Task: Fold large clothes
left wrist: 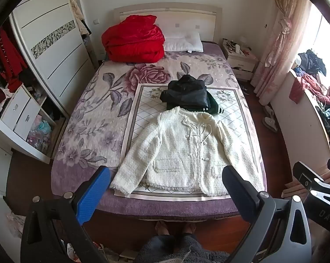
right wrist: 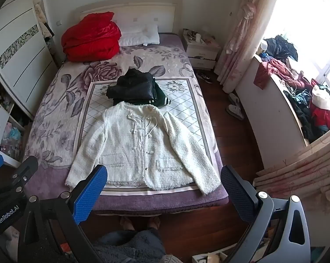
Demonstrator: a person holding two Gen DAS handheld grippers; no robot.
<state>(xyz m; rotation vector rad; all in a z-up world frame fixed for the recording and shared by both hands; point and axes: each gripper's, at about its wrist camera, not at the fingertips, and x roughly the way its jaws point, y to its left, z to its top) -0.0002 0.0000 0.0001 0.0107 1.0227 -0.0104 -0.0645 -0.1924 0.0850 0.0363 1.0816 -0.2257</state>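
The cream-white, nubby tweed jacket (left wrist: 182, 151) lies flat and face up on a quilted, diamond-stitched mat with a grey border (left wrist: 141, 118), which is spread on the bed covered with a mauve, rose-patterned blanket (left wrist: 94, 109). The jacket's sleeves angle outward and down toward the foot of the bed; its front carries cord loops and small round buttons, and its hem is fringed. Just beyond the collar sits a stack of folded garments: a black, glossy garment (left wrist: 187, 94) on top of a dark green one with white-striped cuffs (left wrist: 215, 108).

Left gripper (left wrist: 165, 188): jaws spread wide, nothing between them, held above the foot of the bed clear of the jacket. Its ribbed blue pads (left wrist: 92, 195) are visible.

Right gripper (right wrist: 162, 188): jaws likewise spread wide and empty, clear of the jacket.

The left wrist view alone shows the open wardrobe with red clothing hanging inside (left wrist: 7, 59). The right wrist view alone shows more of the window ledge piled with mixed clothes (right wrist: 305, 100) and folded pink floral curtain fabric (right wrist: 300, 175) below it.

Both views show a crumpled red velvet quilt (left wrist: 132, 39) and a white pillow (left wrist: 184, 42) at the headboard.
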